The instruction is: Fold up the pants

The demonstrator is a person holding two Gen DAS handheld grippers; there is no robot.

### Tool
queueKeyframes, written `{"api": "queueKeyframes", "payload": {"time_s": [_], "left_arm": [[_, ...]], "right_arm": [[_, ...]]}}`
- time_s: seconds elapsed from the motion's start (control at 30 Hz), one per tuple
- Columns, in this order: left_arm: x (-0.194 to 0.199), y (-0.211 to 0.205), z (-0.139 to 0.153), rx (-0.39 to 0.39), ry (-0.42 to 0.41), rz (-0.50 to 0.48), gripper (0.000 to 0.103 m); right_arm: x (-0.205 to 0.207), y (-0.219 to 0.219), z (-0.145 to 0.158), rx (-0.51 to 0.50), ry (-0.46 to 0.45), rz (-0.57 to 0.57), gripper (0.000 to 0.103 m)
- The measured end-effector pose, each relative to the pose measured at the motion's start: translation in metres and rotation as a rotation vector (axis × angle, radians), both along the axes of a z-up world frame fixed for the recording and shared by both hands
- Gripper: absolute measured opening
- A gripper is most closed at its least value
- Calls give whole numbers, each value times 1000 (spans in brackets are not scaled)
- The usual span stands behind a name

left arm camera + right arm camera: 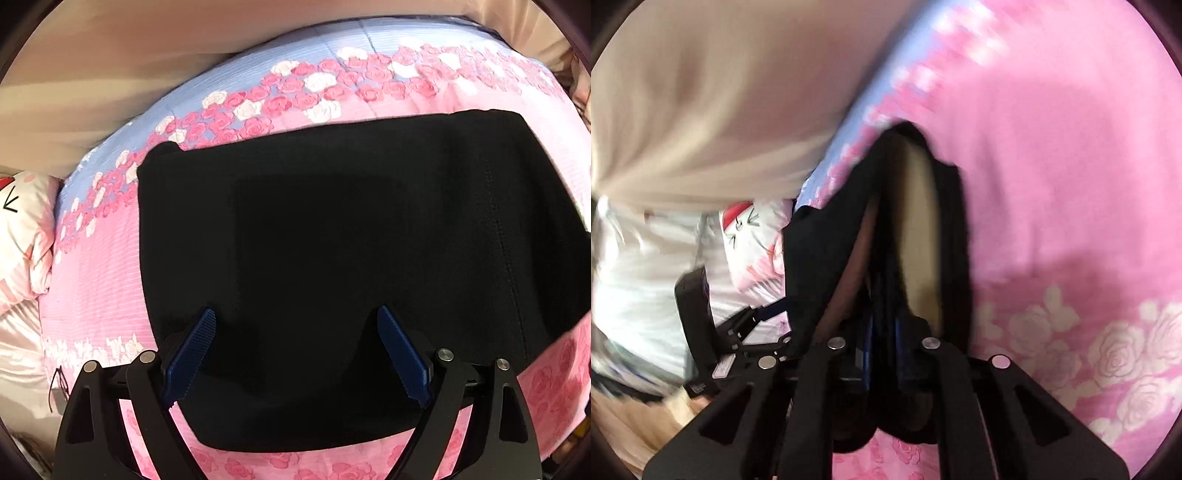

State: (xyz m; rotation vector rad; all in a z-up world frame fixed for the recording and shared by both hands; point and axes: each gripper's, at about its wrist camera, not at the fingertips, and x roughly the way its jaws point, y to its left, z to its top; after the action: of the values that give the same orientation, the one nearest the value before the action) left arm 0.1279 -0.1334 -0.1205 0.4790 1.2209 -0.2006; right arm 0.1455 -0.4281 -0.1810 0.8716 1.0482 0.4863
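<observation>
One claw (882,325) pinches black pants (332,240) on the floral quilt (96,288).

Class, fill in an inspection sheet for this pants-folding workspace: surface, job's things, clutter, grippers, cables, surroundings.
Surface: pink rose-print bedspread with a blue band.
Job's things: black pants lying flat on the bedspread; one edge is lifted in the right wrist view.
Clutter: cartoon-print pillow at the bed's edge.
Grippers: left gripper open above the pants; right gripper shut on the pants.
Cables: nothing seen.
Surroundings: beige curtain behind the bed.
</observation>
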Motion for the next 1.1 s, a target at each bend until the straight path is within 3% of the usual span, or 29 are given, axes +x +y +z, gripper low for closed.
{"api": "queueKeyframes", "payload": {"time_s": [0.03, 0.1, 0.2, 0.27, 0.33, 0.4, 0.47, 0.5, 0.57, 0.63, 0.7, 0.73, 0.77, 0.83, 0.93, 0.97, 1.1], "left_arm": [[0, -1, 0, 1, -8, -2, 87], [0, 0, 0, 1, 1, -13, 87], [1, 6, 13, -10, -17, -5, 87], [4, 15, 22, -10, -49, 1, 87], [9, 26, 22, -2, -50, 17, 87], [17, 37, 13, 5, -20, 54, 87], [21, 44, 8, -27, 3, 77, 88], [21, 44, 7, -29, 0, 79, 88], [21, 40, 7, -19, -16, 53, 88], [18, 36, 8, -8, -35, 19, 88], [13, 41, 18, -5, -46, 12, 88], [9, 49, 24, -31, -48, 26, 88], [9, 56, 27, -52, -44, 37, 88], [3, 88, 38, -112, -27, 79, 88], [-2, 130, 39, -196, 4, 132, 88], [-4, 145, 34, -240, 32, 150, 88], [-9, 161, 13, -298, 86, 178, 88]], "right_arm": [[-1, 0, -9, -18, 24, 6, 6], [-6, -8, 3, -18, 21, -35, 8], [-25, -10, 72, -323, -125, -107, 12], [-27, -7, 105, -285, -202, -127, 12], [-7, 26, 116, -239, -217, -5, 12], [19, 71, 102, -291, -209, 143, 12], [50, 94, 59, -375, -130, 199, 11], [62, 90, 40, -426, -93, 171, 6], [82, 47, 17, -260, -11, 30, 0], [73, 27, 39, -238, -14, -54, 0], [46, 11, 62, -291, -50, -128, 22], [26, -3, 70, -307, -50, -168, 58], [7, -13, 73, -325, -47, -192, 85], [-35, -17, 72, -337, -17, -195, 85], [-66, -18, 46, -271, 45, -205, 84], [-71, -17, 37, -263, 71, -211, 82], [-75, 3, 9, -254, 141, -238, 79]]}}
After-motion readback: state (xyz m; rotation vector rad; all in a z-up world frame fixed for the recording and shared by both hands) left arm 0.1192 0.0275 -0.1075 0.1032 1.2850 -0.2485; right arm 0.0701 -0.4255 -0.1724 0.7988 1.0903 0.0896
